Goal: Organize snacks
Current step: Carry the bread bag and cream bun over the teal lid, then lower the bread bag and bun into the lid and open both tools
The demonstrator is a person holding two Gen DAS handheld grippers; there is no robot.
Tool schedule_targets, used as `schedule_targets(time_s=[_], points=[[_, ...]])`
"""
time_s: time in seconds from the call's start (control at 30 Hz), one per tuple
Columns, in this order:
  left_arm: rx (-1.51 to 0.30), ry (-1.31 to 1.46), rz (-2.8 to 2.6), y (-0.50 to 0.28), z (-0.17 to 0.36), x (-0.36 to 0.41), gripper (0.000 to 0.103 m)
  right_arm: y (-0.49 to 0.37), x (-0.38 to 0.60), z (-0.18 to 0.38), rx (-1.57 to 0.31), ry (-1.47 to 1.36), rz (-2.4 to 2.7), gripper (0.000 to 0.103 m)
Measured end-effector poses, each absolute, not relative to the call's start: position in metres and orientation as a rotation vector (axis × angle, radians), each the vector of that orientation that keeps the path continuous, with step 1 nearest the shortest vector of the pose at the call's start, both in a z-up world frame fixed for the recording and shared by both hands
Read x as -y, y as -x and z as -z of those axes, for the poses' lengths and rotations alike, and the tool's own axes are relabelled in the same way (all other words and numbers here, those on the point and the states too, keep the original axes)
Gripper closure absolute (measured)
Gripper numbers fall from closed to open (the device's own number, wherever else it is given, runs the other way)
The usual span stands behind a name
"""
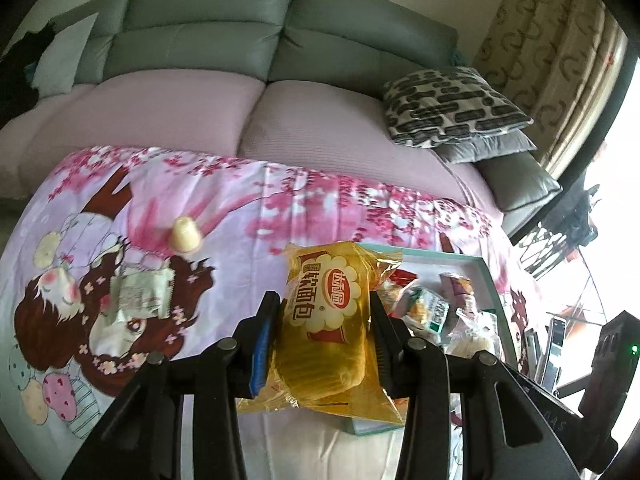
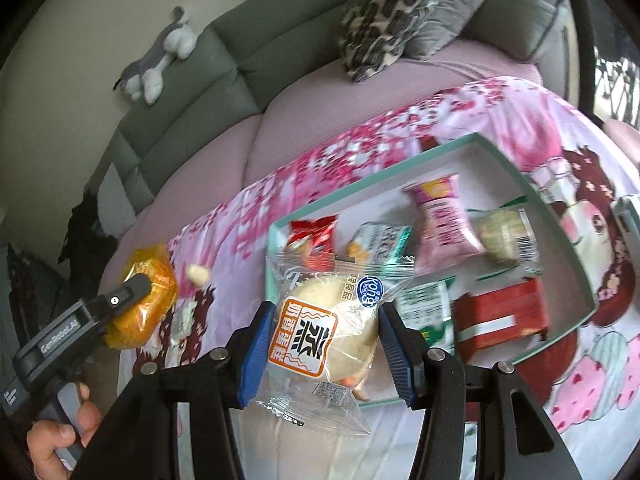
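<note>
While the left gripper (image 1: 324, 320) clamped a yellow soft-bread packet (image 1: 328, 320) lengthwise between its jaws, the right gripper (image 2: 320, 338), jaws gripping a clear-wrapped bun (image 2: 320, 332), hung nearer the teal box (image 2: 568, 236).

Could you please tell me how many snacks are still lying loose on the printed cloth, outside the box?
2: a small pale yellow snack on the cloth, and a white wrapped snack just nearer than it. Both lie left of the box; the grippers may hide others.
</note>
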State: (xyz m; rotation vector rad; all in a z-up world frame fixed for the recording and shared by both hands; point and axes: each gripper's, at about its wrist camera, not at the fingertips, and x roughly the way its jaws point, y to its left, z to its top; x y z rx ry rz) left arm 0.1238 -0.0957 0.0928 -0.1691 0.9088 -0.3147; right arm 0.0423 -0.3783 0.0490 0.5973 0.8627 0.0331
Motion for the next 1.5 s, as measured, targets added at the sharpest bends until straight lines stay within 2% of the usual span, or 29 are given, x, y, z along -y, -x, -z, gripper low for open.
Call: schedule_targets(time_s=[0.3, 0.87, 1.5], points=[[-0.895, 0.072, 0.403, -0.124, -0.094, 0.154, 0.059, -0.038, 0.425, -0.038, -0.854, -0.63, 0.06, 0.048], [-0.907, -0.129, 0.501, -0.142, -0.055, 0.247, 0.059, -0.074, 0.482, -0.019, -0.869, -0.558, 0.155, 0.048], [-0.903, -0.218, 0.469, -0.166, -0.021, 0.281, 0.059, -0.129, 0.492, -0.001, -0.882, -0.437, 0.153, 0.047]])
